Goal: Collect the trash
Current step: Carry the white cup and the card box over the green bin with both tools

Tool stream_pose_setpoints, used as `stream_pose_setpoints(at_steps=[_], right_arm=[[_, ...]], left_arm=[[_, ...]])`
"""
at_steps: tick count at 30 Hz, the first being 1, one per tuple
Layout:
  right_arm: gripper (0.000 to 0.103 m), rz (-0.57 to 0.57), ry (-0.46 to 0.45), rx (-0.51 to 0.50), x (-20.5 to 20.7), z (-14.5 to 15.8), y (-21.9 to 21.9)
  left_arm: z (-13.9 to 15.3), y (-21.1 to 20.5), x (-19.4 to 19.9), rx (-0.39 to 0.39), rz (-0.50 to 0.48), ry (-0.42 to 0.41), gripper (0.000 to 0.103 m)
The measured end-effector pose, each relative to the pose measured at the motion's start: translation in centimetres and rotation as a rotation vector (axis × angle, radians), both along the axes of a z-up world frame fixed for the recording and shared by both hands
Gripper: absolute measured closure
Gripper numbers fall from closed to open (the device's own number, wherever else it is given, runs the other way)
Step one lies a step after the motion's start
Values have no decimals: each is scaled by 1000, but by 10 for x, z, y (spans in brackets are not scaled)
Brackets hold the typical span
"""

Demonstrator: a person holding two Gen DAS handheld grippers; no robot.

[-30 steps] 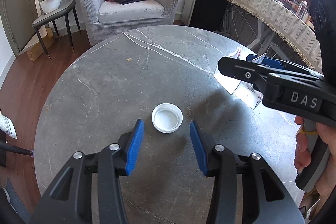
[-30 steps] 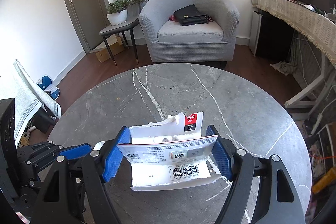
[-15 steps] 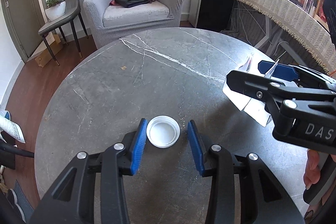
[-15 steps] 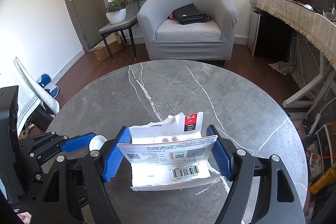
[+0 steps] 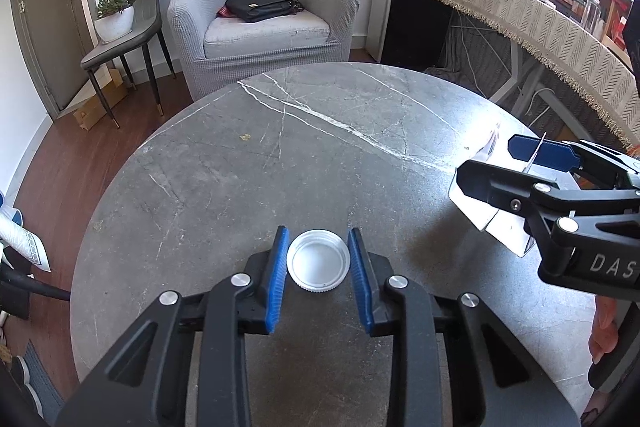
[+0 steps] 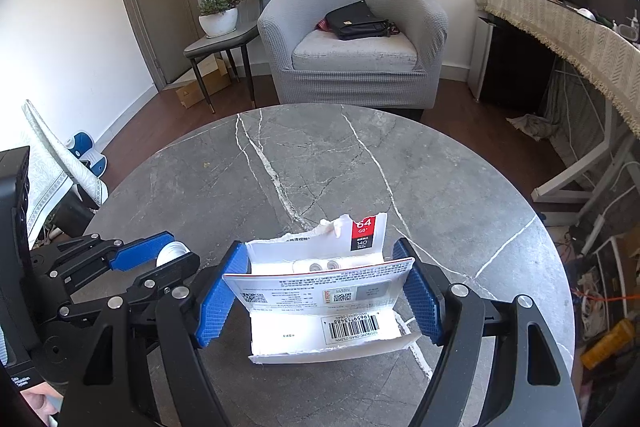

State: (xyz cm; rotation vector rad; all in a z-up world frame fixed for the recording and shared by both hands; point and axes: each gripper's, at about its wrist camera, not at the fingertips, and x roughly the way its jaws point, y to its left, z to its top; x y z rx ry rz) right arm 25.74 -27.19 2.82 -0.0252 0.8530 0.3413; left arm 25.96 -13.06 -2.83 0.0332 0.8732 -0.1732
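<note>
Trash first: white cap [image 5: 319, 261] sits open side up on the grey marble table [image 5: 248, 187], right between my left claw's [image 5: 319, 267] blue pads [image 5: 277, 279]. Left view: both pads sit right at the cap's rim, one each side; can't tell if they actually touch or squeeze it, so grip state unclear. To the right of my left claw, my right claw [image 5: 504, 167] comes in from the side with torn white packaging [image 5: 486, 215] between its fingers, off the table's near right part. Beyond the claws, past the table's far edge, a grey armchair [image 5: 264, 27] with a black bag [image 5: 258, 3].

Right view: my right claw [image 6: 326, 287] is clamped on the packaging [image 6: 320, 291], pads pressed on both of its side edges. It's a ripped card pack, folded open, barcode flap toward me, red 64 GB label on the far flap. Held over the table [image 6: 320, 167], near edge side. Left of this claw, my left claw [image 6: 160, 255] shows with the cap [image 6: 172, 251] between its fingers, low on the table.
</note>
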Motion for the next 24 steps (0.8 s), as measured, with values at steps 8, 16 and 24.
stream_pose_setpoints(at_steps=[8,16,24], right_arm=[[27,41,18,21,-9,7,18],[27,81,31,32,-12,11,49],[27,160,27,43,-15,19,108]], left_arm=[[17,31,-15,-56,19,-14,71],[39,86,-34,-89,86,-44,71],[51,158,-55,-94,185,-58,71]])
